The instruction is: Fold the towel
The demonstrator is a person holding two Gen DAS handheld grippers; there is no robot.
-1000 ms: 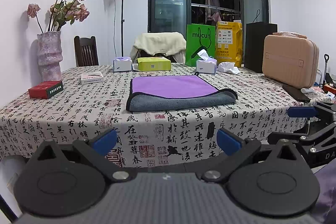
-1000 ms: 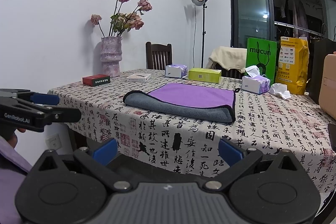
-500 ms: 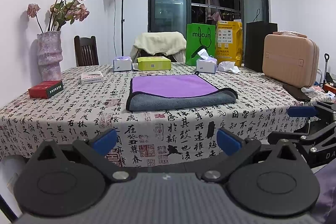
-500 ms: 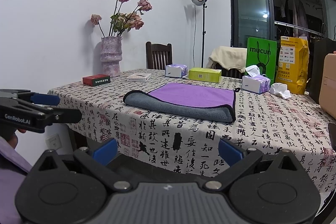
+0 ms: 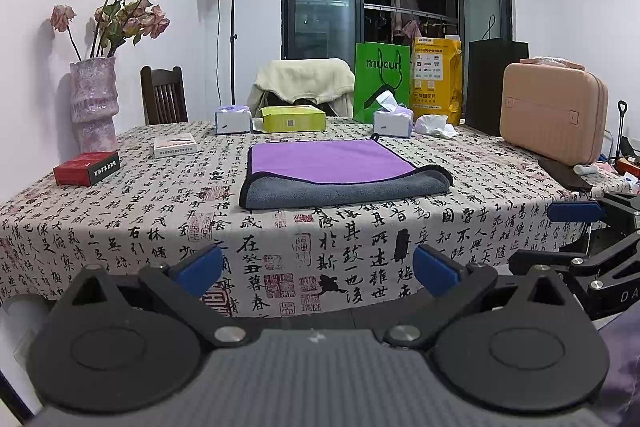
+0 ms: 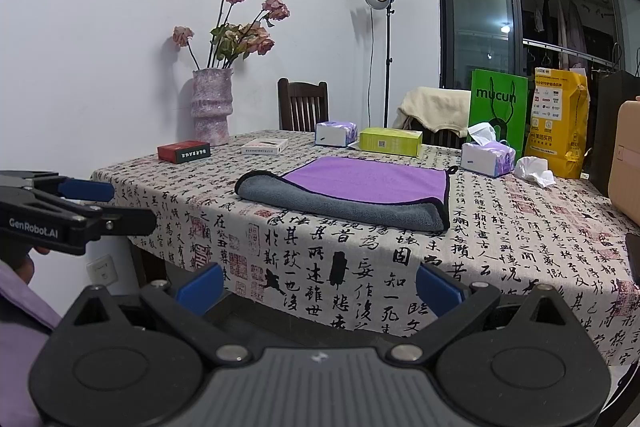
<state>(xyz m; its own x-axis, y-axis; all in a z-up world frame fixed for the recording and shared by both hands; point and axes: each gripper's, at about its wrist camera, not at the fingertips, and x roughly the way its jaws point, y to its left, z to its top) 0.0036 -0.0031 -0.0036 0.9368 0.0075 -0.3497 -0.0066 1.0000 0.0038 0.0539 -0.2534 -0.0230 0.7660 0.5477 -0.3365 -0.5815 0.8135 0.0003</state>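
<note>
I see the towel [image 5: 340, 173] lying on the desk [image 5: 120, 211] in front of the green bag [image 5: 382, 81]. It looks soft and limp, so I would pinch its near corners. Both my left gripper [image 5: 318, 267] and right gripper [image 6: 320, 281] have their fingers apart, holding nothing.

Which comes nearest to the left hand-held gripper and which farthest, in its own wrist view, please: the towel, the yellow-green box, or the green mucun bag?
1. Towel, lying mid-table straight ahead of the left hand-held gripper.
2. Yellow-green box, near the table's far edge behind the towel.
3. Green mucun bag, standing at the far edge, rightward; its base is hidden.
</note>
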